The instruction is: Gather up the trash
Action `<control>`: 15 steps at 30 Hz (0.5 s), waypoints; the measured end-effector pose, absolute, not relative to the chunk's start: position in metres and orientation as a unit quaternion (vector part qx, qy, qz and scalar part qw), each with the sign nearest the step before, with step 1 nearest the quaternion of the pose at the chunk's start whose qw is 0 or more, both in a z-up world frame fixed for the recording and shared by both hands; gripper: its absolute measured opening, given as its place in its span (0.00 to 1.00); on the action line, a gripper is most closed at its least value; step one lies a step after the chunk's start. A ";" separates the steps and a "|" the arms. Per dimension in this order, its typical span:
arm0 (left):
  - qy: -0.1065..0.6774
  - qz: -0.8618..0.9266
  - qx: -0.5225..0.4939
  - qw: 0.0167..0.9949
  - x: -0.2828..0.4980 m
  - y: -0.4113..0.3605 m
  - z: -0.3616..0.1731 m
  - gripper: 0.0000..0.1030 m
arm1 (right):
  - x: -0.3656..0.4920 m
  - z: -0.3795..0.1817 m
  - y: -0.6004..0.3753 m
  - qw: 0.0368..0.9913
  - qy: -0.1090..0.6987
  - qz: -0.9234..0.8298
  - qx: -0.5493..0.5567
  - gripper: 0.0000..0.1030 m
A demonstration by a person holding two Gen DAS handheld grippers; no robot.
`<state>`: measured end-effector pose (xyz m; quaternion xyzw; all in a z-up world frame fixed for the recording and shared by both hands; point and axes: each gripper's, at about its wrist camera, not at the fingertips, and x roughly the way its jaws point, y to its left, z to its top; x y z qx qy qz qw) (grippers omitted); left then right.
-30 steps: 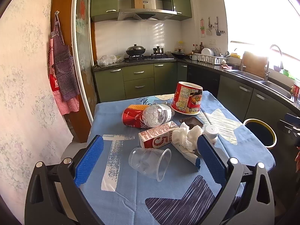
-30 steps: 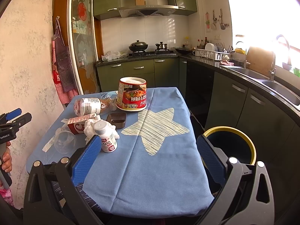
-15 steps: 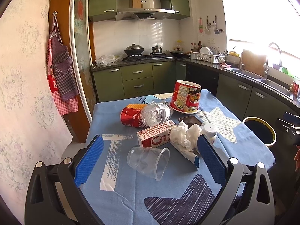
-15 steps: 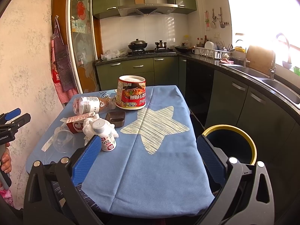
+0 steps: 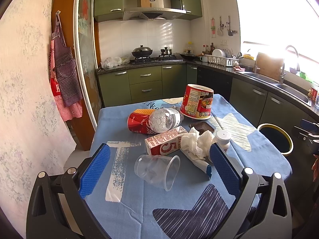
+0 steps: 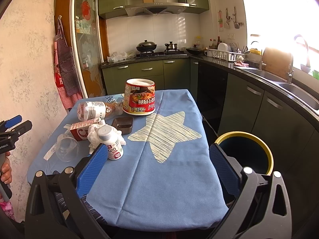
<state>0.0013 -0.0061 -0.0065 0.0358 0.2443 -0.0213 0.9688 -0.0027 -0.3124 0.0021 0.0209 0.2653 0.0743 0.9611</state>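
Trash lies on a table with a blue cloth (image 5: 123, 119): a clear plastic cup (image 5: 157, 171) on its side, a red milk carton (image 5: 165, 143), crumpled tissue (image 5: 197, 141), a white pill bottle (image 6: 110, 141), a plastic bottle (image 5: 165, 117), a red can (image 5: 137, 122), a brown tray (image 6: 122, 124) and a red noodle tub (image 6: 140, 97). My left gripper (image 5: 159, 171) is open, the cup lying between its fingers' line. My right gripper (image 6: 157, 167) is open above the cloth's near end. A yellow-rimmed bin (image 6: 245, 151) stands right of the table.
Green kitchen cabinets (image 5: 145, 83) and a stove run along the back. A counter with a sink (image 6: 295, 87) lines the right side. An apron (image 5: 63, 69) hangs on the left wall beside a glass door.
Both grippers have drifted slightly; the table objects sit a little lower and closer in both views. Both jaws stay open and empty.
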 end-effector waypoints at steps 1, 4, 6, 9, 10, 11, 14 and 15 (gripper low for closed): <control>0.244 -0.021 0.036 0.969 0.001 -0.006 -0.007 0.96 | -0.002 0.003 -0.312 0.961 0.266 0.075 0.021 0.94; 0.244 -0.022 0.037 0.969 0.001 -0.006 -0.007 0.96 | -0.001 0.002 -0.312 0.960 0.268 0.076 0.021 0.94; 0.245 -0.023 0.036 0.969 0.002 -0.006 -0.007 0.96 | -0.001 0.002 -0.311 0.960 0.267 0.075 0.021 0.94; 0.247 -0.024 0.039 0.968 0.002 -0.007 -0.008 0.96 | -0.001 0.002 -0.311 0.960 0.268 0.075 0.021 0.94; 0.247 -0.025 0.039 0.968 0.002 -0.007 -0.008 0.96 | -0.001 0.002 -0.311 0.960 0.268 0.075 0.022 0.94; 0.247 -0.026 0.039 0.968 0.002 -0.007 -0.008 0.96 | -0.001 0.002 -0.311 0.960 0.268 0.075 0.021 0.94; 0.247 -0.026 0.039 0.968 0.000 -0.008 -0.007 0.96 | -0.001 0.002 -0.311 0.960 0.269 0.075 0.021 0.94; 0.247 -0.027 0.040 0.968 0.000 -0.008 -0.007 0.96 | -0.001 0.002 -0.311 0.960 0.268 0.075 0.021 0.94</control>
